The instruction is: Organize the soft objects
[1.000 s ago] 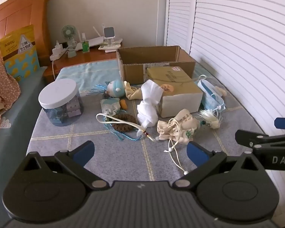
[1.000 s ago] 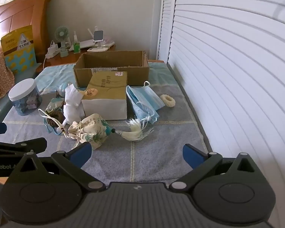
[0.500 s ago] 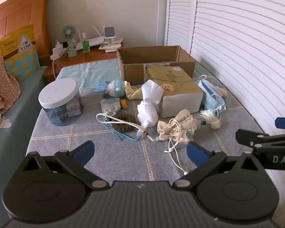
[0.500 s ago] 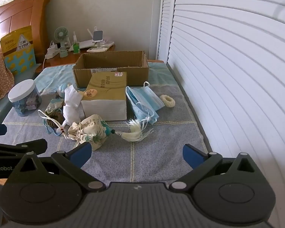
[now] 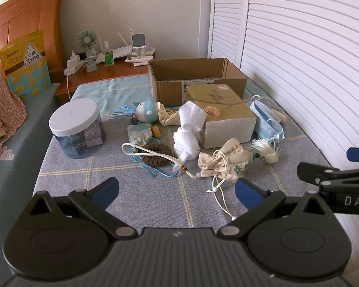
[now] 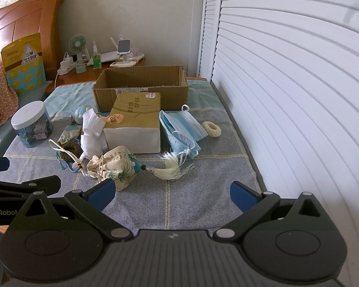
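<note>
left gripper [image 5: 177, 189] jaws wide, empty | right gripper [image 6: 172, 192] jaws wide, empty | one pouch [image 6: 117, 165] nearest, before one tissue pack [image 6: 134, 124] | one box [image 6: 141, 88] behind pack | one jar [image 5: 76, 124] left of pack | masks [image 6: 182, 129] right of pack

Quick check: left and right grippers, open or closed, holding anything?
Left gripper: open, empty.
Right gripper: open, empty.
</note>
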The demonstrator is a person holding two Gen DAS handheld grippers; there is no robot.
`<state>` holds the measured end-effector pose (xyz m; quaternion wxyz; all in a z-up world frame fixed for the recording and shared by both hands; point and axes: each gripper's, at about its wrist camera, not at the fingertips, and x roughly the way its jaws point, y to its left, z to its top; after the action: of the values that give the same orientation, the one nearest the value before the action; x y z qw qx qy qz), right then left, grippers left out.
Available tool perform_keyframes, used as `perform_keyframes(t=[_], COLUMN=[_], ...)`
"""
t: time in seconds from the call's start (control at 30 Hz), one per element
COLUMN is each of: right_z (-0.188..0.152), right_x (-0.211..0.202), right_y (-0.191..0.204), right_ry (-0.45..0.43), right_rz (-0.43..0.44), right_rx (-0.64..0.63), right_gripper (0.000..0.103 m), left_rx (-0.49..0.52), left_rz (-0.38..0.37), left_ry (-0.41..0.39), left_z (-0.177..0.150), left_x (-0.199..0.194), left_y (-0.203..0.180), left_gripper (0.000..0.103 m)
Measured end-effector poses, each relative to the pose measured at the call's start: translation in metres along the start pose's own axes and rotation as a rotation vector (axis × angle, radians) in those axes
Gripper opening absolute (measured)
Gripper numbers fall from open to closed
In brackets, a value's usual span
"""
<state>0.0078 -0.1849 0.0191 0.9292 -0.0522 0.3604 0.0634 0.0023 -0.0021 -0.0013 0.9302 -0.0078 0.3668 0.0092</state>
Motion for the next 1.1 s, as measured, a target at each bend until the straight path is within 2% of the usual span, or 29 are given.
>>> perform_keyframes(t=[1.1], right_z=[0.0065], right_x=[-0.0081], right_y=[0.0055], right_ry=[-0.02], right_rz=[-0.026], right_rx=[-0.028], right_gripper=[0.103], left_rx=[-0.001], left_rz=[-0.024], left_ry=[-0.028], left_z=[0.0063], left_x=[-0.0007], left_y=[0.0048], left_gripper=[0.102])
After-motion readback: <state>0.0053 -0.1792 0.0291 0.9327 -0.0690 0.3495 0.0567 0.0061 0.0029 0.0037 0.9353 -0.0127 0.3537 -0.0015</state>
